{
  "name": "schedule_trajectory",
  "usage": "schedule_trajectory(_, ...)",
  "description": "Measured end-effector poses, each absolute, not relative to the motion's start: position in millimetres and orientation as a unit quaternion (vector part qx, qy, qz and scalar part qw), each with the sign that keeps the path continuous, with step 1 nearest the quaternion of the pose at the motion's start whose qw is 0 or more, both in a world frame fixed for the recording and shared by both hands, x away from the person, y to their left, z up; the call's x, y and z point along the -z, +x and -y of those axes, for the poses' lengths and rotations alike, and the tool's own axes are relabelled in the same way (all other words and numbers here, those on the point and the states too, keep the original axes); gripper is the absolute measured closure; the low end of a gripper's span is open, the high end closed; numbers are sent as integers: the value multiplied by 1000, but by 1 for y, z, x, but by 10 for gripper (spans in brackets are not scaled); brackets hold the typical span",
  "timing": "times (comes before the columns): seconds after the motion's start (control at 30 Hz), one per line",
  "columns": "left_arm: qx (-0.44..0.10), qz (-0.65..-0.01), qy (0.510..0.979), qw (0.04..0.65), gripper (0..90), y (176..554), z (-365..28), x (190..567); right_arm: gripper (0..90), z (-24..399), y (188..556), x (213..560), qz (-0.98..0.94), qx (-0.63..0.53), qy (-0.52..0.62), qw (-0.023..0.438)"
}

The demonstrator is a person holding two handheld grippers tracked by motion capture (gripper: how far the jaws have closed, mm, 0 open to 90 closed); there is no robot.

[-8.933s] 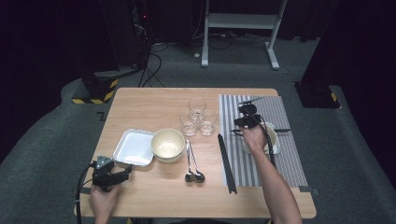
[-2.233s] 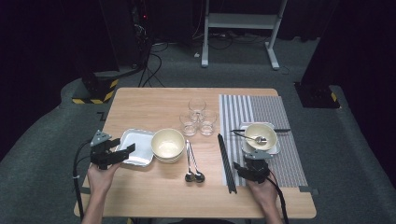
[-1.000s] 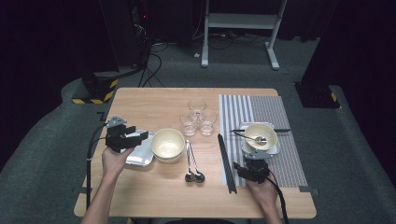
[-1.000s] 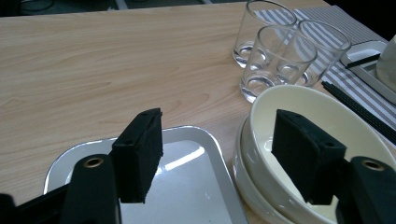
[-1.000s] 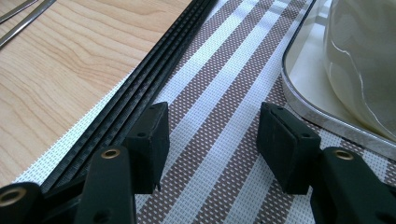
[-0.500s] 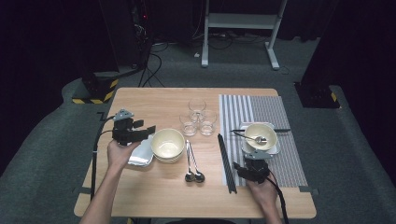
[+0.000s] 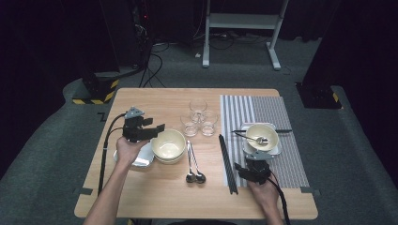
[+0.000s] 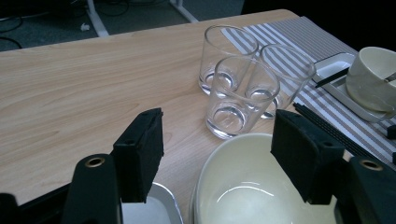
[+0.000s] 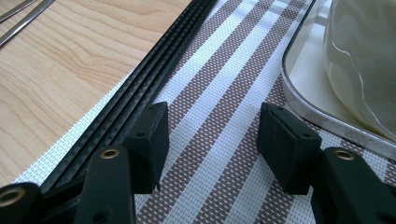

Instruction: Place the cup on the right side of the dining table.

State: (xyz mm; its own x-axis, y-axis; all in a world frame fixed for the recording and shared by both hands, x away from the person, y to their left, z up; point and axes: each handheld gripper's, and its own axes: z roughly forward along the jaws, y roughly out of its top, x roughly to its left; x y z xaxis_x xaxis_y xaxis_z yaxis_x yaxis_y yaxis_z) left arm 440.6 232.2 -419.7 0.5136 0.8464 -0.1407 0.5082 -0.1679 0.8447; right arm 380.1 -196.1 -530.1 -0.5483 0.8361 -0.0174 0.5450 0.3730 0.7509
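My left gripper (image 7: 156,130) hovers open over the left rim of a cream bowl (image 7: 168,144), nothing between its jaws. In the left gripper view the left gripper (image 8: 218,137) looks over that bowl (image 8: 243,186) towards three clear glasses (image 8: 243,88). A white tray (image 7: 137,159) lies under the hand, beside the bowl. My right gripper (image 7: 248,166) rests low on the striped placemat (image 7: 291,164), open and empty. In the right gripper view the right gripper (image 9: 215,135) sits between the black chopsticks (image 9: 140,88) and a tray rim (image 9: 317,107).
A second cream bowl (image 7: 262,135) with a spoon in it stands on a small tray on the placemat. Two spoons (image 7: 193,164) lie in the table's middle. The chopsticks (image 7: 227,157) lie along the placemat's left edge. The three glasses (image 7: 198,119) stand behind the bowl.
My left gripper has moved away from the person and a little right, from above the white tray to the bowl's left rim. The right gripper has stayed put.
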Motion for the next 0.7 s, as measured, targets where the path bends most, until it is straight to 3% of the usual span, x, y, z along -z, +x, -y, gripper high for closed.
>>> schedule_trajectory(0.23,-204,-432,767,428,293,448,-208,412,436,196,380,530,-803,-359,430,203)
schedule_trajectory(0.37,-174,-432,776,425,258,454,-202,412,436,196,380,530,-803,-359,430,202)
schedule_trajectory(0.7,-177,-423,785,416,255,462,-189,411,431,196,380,530,-804,-360,429,202)
